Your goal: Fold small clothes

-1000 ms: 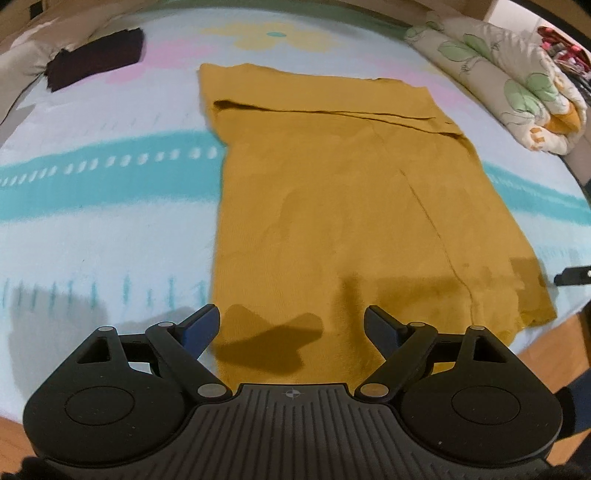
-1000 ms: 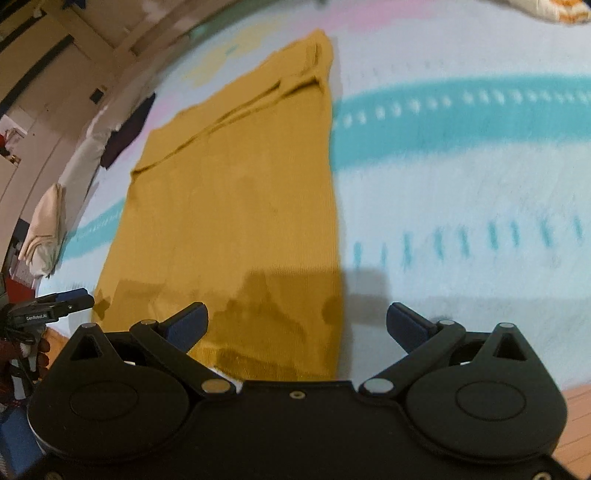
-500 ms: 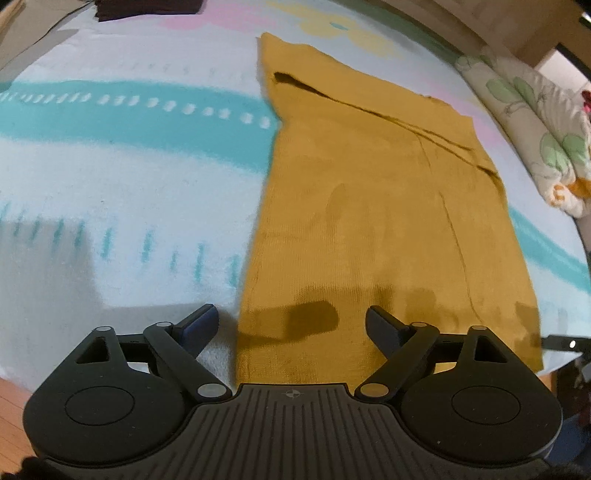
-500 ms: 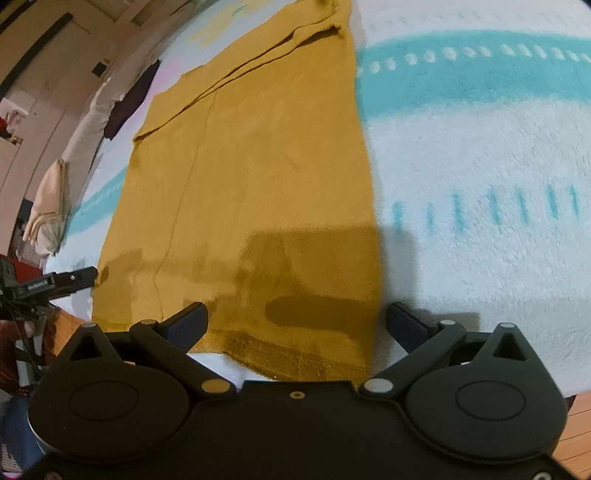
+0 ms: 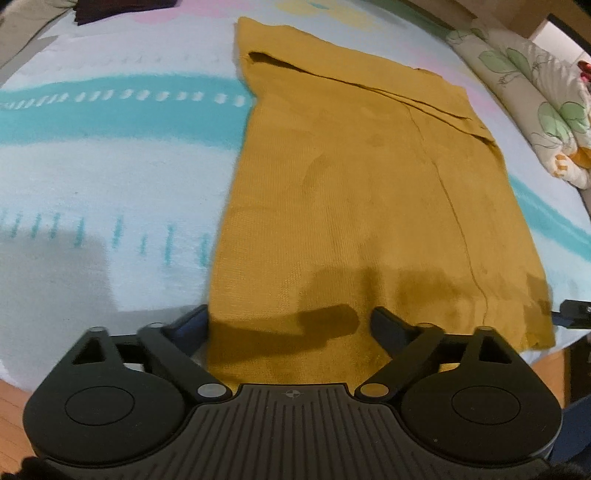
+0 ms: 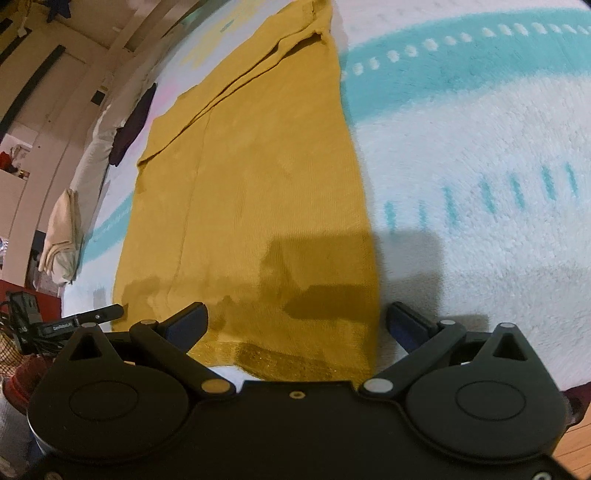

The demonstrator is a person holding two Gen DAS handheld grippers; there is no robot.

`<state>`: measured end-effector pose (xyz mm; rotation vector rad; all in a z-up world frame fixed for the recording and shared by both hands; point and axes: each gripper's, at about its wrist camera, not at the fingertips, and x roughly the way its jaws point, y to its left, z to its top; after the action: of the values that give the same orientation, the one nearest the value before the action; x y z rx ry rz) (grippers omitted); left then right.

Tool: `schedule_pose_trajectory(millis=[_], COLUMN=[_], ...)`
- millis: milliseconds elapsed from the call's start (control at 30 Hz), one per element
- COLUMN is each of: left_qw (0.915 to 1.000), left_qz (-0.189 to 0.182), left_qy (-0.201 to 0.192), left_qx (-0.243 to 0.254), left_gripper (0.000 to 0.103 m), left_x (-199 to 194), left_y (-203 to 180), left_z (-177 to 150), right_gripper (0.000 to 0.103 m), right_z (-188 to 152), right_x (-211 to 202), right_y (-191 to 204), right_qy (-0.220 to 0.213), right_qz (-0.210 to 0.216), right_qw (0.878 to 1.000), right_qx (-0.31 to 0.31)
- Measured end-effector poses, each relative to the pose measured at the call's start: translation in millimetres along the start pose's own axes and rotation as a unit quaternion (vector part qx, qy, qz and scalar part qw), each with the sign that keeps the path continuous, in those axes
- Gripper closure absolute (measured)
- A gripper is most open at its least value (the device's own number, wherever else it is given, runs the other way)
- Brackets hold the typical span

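A mustard-yellow knit garment [image 5: 362,192] lies flat on the bed, its far end folded over in layers; it also shows in the right wrist view [image 6: 255,192]. My left gripper [image 5: 290,325] is open, its fingers straddling the garment's near left corner. My right gripper [image 6: 297,323] is open over the garment's near right corner and hem. The tip of the right gripper [image 5: 576,308] shows at the right edge of the left wrist view, and the left gripper's tip [image 6: 99,314] shows at the left of the right wrist view.
The bedspread [image 5: 110,155] is white with teal stripes and pink patches. A dark cloth [image 5: 122,7] lies at the far left. A floral quilt [image 5: 535,103] is bunched at the far right. Pale folded cloths [image 6: 62,236] and wooden floor [image 5: 11,424] sit beyond the bed edges.
Both grippers have moved in closer and lower to the garment's near hem, each now straddling a near corner. Both stayed open.
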<state>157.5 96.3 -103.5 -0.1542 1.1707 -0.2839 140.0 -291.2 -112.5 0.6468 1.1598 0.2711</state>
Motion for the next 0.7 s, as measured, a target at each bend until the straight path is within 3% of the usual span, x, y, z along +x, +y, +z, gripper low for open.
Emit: schedule_pose_trajectory(millis=[167,200,233,300,333,367,500,700], left_qw=[0.9996,0.9994,0.9993,0.9995,0.9996,0.9997,0.9983,0.9915], left_qz=[0.025,0.029,0.031,0.021,0.017,0.013,-0.008,-0.03], left_qy=[-0.011,-0.015,-0.018,-0.02,-0.02,-0.022,-0.058,-0.116], left_qx=[-0.012,-0.012,-0.01,-0.011,-0.008,-0.003,0.001,-0.05], left_gripper=[0.062,0.076,0.086,0.091,0.096,0.097,0.097,0.097], left_x=[-7.2,-8.7,-9.9,-12.0,-12.6,-14.1,-28.1,-50.6], left_y=[5.4,6.2,6.8,7.5,6.7,5.3,0.8,11.7], left_z=[1.5,1.4,1.3,0.4,-0.2,-1.0,1.8,15.6], right_gripper=[0.001,0.002,0.01,0.043,0.082,0.087,0.088,0.088], right_z=[0.6,0.9,1.1,0.0,-0.4,-1.0,-1.3,10.0], right_x=[2.4,2.7,2.8,1.4,2.2,4.4,-1.6,-38.1], right_y=[2.6,4.0,6.2,8.6,7.1,5.0,14.1,11.7], right_qy=[0.007,0.01,0.011,0.011,0.014,0.021,0.007,-0.105], right_qz=[0.002,-0.001,-0.007,-0.021,-0.02,-0.017,-0.011,0.049], right_qw=[1.0,1.0,1.0,1.0,1.0,1.0,0.999,0.993], right_qx=[-0.001,-0.003,-0.01,-0.019,-0.017,-0.013,-0.045,-0.027])
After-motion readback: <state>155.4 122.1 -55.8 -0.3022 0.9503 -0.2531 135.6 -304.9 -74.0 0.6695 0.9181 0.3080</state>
